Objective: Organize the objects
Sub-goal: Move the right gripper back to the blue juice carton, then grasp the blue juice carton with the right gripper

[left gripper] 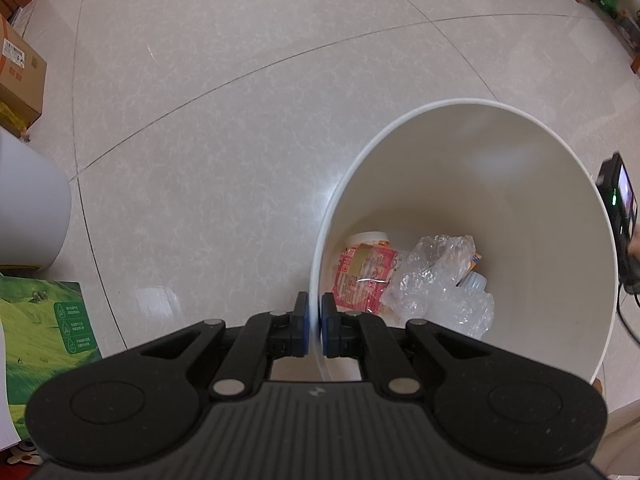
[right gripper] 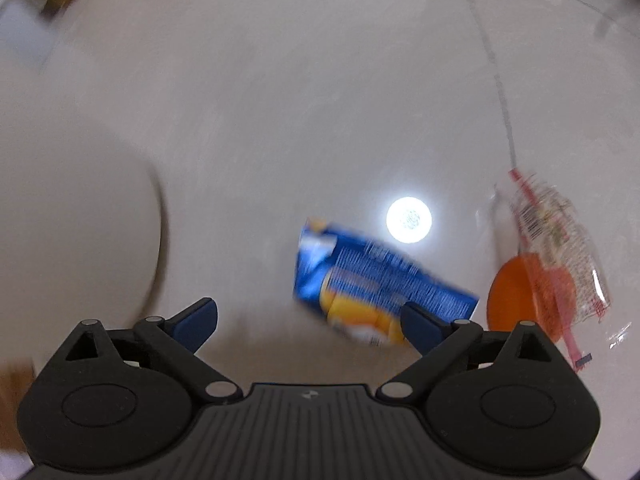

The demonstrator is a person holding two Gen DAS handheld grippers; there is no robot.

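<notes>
Two grippers: each is seen from its own wrist camera, both pointing steeply down at a pale tiled floor (left gripper: 224, 128).
Left gripper (left gripper: 315, 322): its jaws are clamped on the near-left rim of a white bin (left gripper: 532, 184), one pad inside the wall and one outside.
Bin contents: a red printed wrapper (left gripper: 362, 280) lies at the bottom left, crumpled clear plastic (left gripper: 444, 280) to its right, with a white cup behind the wrapper.
Right gripper (right gripper: 310, 322): jaws spread wide with nothing between the pads; this view is blurred.
Blue and yellow packet (right gripper: 372, 284): lies flat on the floor just beyond the right fingertip, which overlaps its near right corner in the picture; contact cannot be told.
Right of the packet: an orange disc (right gripper: 516, 292) with a clear, red-printed wrapper (right gripper: 556, 236) partly over it.
Left of the right gripper: a white rounded bin wall (right gripper: 76, 216), near the open left finger.
Left-view surroundings: a cardboard box (left gripper: 20, 72) far left, a green printed carton (left gripper: 44, 332) near left.
</notes>
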